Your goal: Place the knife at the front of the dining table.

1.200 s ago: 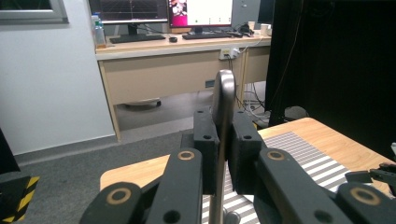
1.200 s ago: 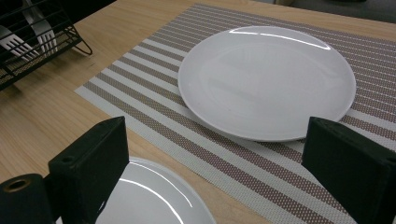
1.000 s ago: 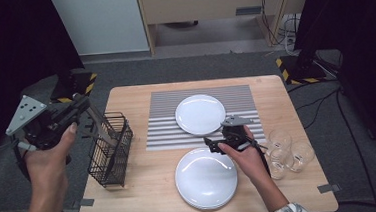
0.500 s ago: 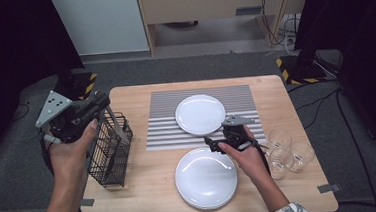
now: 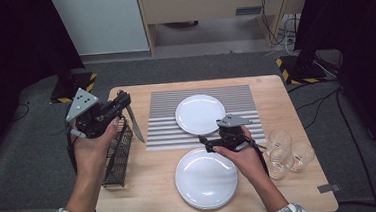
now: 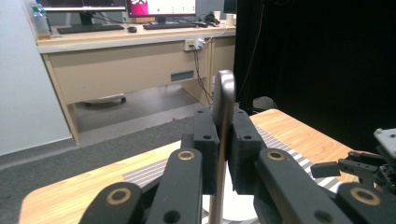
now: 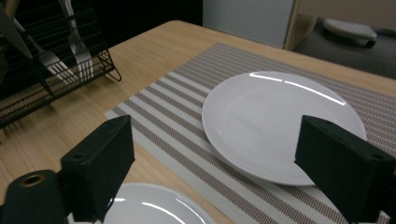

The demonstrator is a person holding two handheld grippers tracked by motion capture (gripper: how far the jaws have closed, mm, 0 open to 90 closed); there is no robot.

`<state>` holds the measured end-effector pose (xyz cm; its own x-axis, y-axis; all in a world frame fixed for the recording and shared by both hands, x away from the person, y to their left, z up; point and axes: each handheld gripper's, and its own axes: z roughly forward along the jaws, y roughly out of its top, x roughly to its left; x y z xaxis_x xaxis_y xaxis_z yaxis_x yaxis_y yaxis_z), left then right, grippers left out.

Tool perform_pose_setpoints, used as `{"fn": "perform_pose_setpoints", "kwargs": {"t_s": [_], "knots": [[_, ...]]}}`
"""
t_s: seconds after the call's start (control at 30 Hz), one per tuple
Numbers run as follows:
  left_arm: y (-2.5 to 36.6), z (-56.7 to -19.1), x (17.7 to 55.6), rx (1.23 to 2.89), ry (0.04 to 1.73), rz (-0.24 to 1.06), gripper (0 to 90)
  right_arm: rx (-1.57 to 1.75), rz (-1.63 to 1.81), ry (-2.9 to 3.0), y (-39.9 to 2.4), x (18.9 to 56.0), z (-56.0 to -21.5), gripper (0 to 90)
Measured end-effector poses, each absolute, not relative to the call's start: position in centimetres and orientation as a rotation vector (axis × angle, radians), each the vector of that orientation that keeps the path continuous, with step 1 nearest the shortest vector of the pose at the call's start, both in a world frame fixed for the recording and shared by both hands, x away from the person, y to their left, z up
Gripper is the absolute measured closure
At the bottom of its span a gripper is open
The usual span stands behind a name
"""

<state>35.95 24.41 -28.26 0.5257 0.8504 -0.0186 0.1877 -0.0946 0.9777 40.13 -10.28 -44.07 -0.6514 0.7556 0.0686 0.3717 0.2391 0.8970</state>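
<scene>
Above the left edge of the desk [image 5: 146,189], the left hand-held gripper [image 5: 120,101] is clamped on a table knife [image 5: 133,122]; its jaws press on the handle from both sides, and the blade hangs down and slightly toward the striped placemat [image 5: 162,123]. From the left gripper view the knife's rounded handle end rises between the two black pads [image 6: 205,140], with the knife held close to upright. Just below and beside this hand-held gripper stands a black wire cutlery basket [image 5: 117,158] at the desk's left side; the right gripper view shows forks [image 7: 77,58] standing in it, tines down.

Near the middle of the desk, the right hand-held gripper [image 5: 203,144] rests low, its jaws wide apart and nothing between them, having just been closing a little. It sits over the gap between two white plates: the far plate [image 5: 200,114] lies on the placemat, and the near plate [image 5: 206,178] lies on bare wood toward the person's side, apparently the top of a small stack. In the right gripper view the far plate shows between the two spread jaws, with the rim of the near plate below them.

To the right of the right hand, three clear drinking glasses [image 5: 287,151] stand clustered close to the desk's right edge, well apart from the knife
</scene>
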Motion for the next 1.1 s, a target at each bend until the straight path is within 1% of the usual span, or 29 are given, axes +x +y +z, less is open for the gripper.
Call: {"fn": "perform_pose_setpoints", "kwargs": {"t_s": [0.37,0.63,0.73,0.83,1.0,1.1], "knots": [[22.8,-30.6,37.7,1.627,0.901,0.671,83.0,0.958,1.501,2.083,-9.0,40.0,-42.3,19.9],[22.2,-31.8,38.4,1.637,0.905,0.654,83.0,0.871,1.513,2.144,-5.1,40.3,-40.7,23.0],[22.2,-32.1,38.5,1.637,0.909,0.647,83.0,0.824,1.511,2.170,-3.4,40.3,-40.0,27.1],[22.1,-32.4,38.5,1.632,0.910,0.642,83.0,0.771,1.519,2.192,-2.0,40.1,-39.5,33.5],[21.9,-32.6,38.7,1.633,0.910,0.634,83.0,0.736,1.569,2.188,-0.7,40.2,-39.3,43.3],[21.7,-32.7,38.7,1.631,0.907,0.627,83.0,0.739,1.588,2.197,-0.2,40.4,-39.3,46.7]]}}
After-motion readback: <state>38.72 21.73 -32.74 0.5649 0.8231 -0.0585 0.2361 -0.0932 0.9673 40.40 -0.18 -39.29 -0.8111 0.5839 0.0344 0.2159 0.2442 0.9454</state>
